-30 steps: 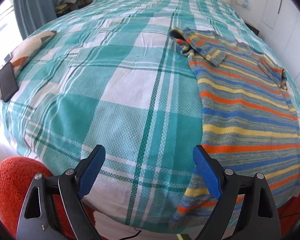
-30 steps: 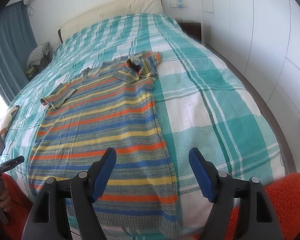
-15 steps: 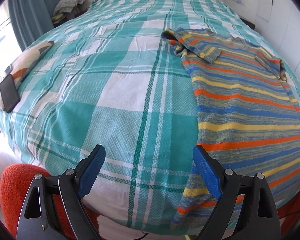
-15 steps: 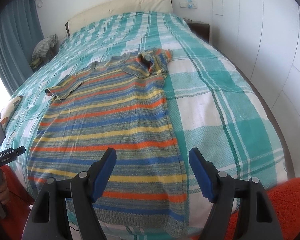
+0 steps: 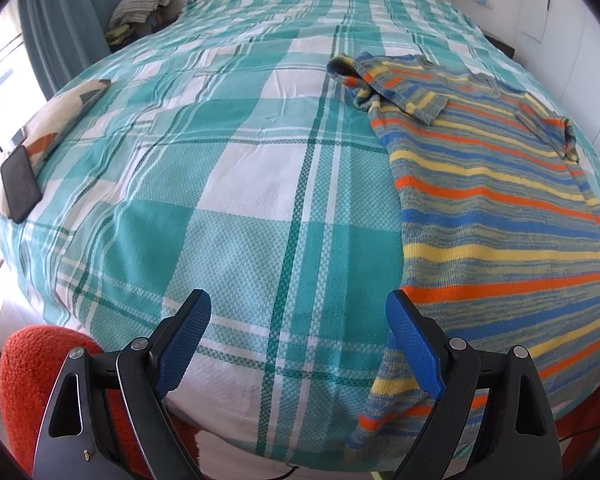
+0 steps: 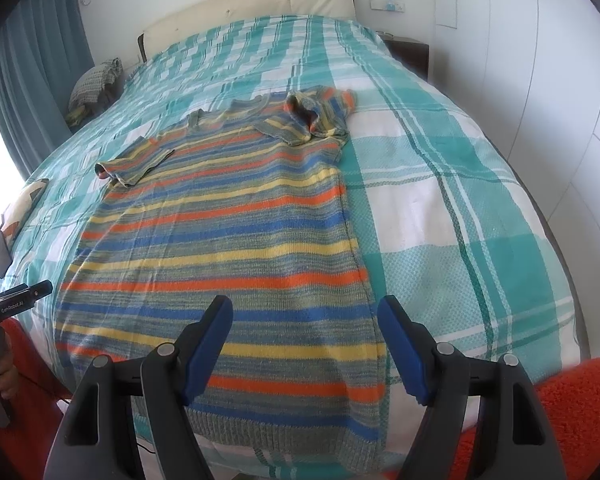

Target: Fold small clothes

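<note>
Striped shirt (image 6: 220, 248) lies flat beyond both gaping, empty grippers (image 5: 298, 344) (image 6: 305, 350).

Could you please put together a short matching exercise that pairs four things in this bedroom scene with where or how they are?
Things:
1. striped shirt
2. phone
3. left hand-held gripper
4. right hand-held gripper

Places or states:
A. open, above bare plaid bedspread beside the shirt's hem
B. spread flat on the bed, one sleeve bunched up
C. lying on a cushion at the bed's edge
D. open, above the shirt's hem

Pairs: 1-B, 2-C, 3-A, 4-D
</note>
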{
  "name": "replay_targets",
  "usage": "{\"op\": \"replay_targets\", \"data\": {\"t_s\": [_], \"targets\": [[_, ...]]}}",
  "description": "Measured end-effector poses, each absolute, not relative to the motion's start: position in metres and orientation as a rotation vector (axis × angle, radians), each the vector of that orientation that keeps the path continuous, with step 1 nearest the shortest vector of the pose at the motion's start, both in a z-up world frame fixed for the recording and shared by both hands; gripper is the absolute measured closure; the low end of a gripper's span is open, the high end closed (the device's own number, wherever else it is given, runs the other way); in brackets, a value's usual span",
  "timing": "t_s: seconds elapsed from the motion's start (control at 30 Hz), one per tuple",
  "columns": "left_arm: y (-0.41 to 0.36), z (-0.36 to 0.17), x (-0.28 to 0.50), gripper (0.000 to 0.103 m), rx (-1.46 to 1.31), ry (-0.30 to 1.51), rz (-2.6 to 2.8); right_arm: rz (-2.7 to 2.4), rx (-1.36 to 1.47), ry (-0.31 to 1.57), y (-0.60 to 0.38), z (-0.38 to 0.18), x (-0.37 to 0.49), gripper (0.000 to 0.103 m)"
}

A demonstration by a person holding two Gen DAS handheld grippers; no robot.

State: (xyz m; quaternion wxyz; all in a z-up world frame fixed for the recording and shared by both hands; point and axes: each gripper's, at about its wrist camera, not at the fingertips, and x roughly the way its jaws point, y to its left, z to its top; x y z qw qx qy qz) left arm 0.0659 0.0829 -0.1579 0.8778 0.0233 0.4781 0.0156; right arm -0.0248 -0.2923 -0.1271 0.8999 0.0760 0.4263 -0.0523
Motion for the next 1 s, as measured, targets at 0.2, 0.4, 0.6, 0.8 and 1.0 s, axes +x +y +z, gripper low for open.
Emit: {"op": "replay_targets", "data": {"t_s": [0.2, 0.4, 0.6, 0.8, 1.0], "targets": [[0.082, -0.158, 0.065, 0.012, 0.051, 0.996, 0.033, -0.104, 0.156, 0.885, -0.291, -0.128, -0.025, 0.028], [0.081, -0.157, 0.065, 0.012, 0.056, 0.999, 0.034, -0.097, 0.155, 0.894, -0.289, -0.13, -0.024, 0.028], [0.084, -0.153, 0.062, 0.012, 0.06, 0.98, 0.04, -0.077, 0.193, 0.888, -0.293, -0.123, -0.022, 0.029], [0.088, -0.154, 0.066, 0.011, 0.036, 0.989, 0.043, -0.033, 0.221, 0.819, -0.336, -0.056, 0.013, 0.028], [0.081, -0.156, 0.067, 0.011, 0.062, 0.989, 0.049, 0.028, -0.194, 0.934, -0.314, -0.046, 0.122, 0.025]]}}
